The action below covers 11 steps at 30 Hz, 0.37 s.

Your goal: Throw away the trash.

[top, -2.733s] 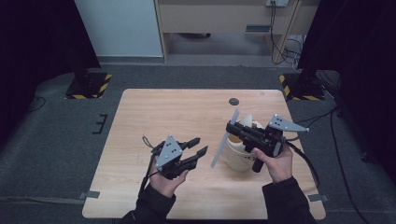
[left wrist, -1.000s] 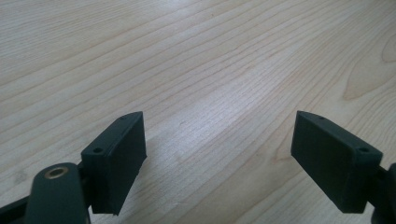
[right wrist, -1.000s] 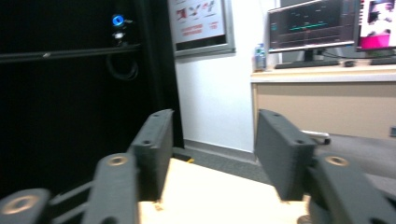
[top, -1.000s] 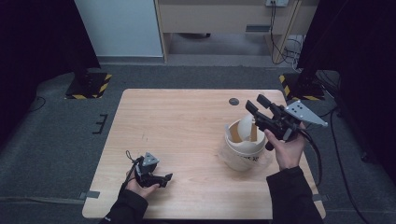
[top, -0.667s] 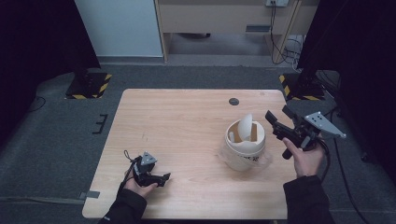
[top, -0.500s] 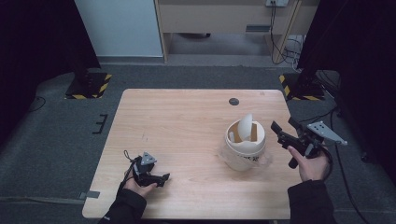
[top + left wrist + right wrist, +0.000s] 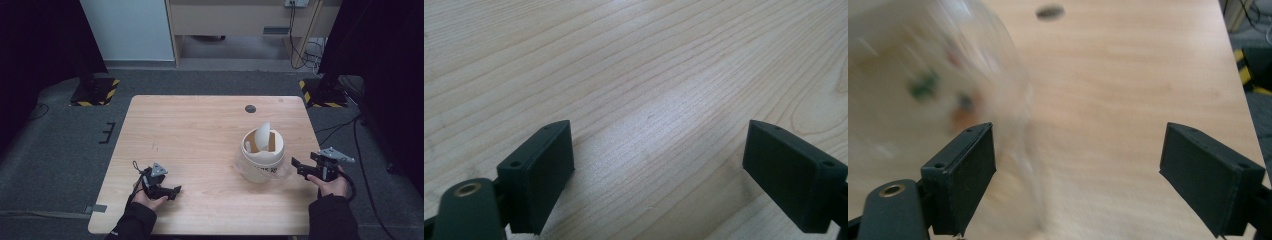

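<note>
While the right gripper [image 7: 300, 165] sits low at the lower right of the high view, just beside the white tub [image 7: 262, 159], its jaws stand apart with nothing between them; they have just been opening. In the right gripper view the tub [image 7: 923, 85] shows as a blurred pale mass at the upper left, off to the side of the left-hand jaw, and bare wood lies in the gap. The tub stands upright on the wooden table [image 7: 200, 130], right of centre in the high view, with a white curved piece [image 7: 262, 135] poking up out of its mouth and a brown insert [image 7: 261, 144] visible inside. A crumpled clear film [image 7: 282, 170] appears to lie around its base, though it is too faint to be sure.

At the lower left of the high view the left gripper [image 7: 172, 190] rests on the table, released and empty; the left gripper view shows plain wood grain [image 7: 649, 100] between its wide-set jaws.

Judging from this, the loading of the tub looks finished and the step in hand is the letting go and parking of both tools. A small dark disc [image 7: 250, 108] lies well apart near the far edge. If more is to follow, the next move calls for the right gripper to settle on the table without nudging the tub or catching the film.
</note>
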### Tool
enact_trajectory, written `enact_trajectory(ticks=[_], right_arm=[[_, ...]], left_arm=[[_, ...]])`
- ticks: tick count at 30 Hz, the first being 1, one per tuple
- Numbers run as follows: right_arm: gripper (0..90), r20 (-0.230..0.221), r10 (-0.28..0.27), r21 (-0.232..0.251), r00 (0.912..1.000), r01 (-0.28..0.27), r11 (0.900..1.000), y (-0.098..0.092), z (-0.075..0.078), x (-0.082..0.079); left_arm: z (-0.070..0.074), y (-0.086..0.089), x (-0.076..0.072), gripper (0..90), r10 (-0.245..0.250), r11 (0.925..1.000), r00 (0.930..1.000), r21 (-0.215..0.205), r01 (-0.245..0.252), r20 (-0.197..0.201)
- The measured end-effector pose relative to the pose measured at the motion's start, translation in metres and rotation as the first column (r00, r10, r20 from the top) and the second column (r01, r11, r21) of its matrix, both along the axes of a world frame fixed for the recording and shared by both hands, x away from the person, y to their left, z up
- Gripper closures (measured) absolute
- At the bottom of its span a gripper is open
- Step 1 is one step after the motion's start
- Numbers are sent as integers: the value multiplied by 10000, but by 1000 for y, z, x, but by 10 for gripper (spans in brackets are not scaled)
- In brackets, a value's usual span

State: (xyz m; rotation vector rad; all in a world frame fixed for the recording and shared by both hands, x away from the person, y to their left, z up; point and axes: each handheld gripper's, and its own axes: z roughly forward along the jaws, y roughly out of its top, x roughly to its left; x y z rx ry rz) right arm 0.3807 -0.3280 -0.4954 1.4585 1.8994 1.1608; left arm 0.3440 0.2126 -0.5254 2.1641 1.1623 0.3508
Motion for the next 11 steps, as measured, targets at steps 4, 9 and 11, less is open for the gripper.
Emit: enact_trajectory(ticks=[4, 9, 11], right_arm=[[140, -834, 285, -663, 9961, -341, 9972, -4, -17, 0], [127, -1453, 345, -1230, 9888, -527, 9910, -11, -31, 2], [121, -1655, 296, -1249, 9858, -507, 9909, -13, -35, 1]], left_arm=[[-1, -1, 0, 96, -7, 10000, 10000, 48, 7, 45], [-4, -1, 1, 48, -84, 9998, 9997, 190, 79, 251], [-5, -1, 1, 34, -126, 9997, 9993, 224, 118, 344]])
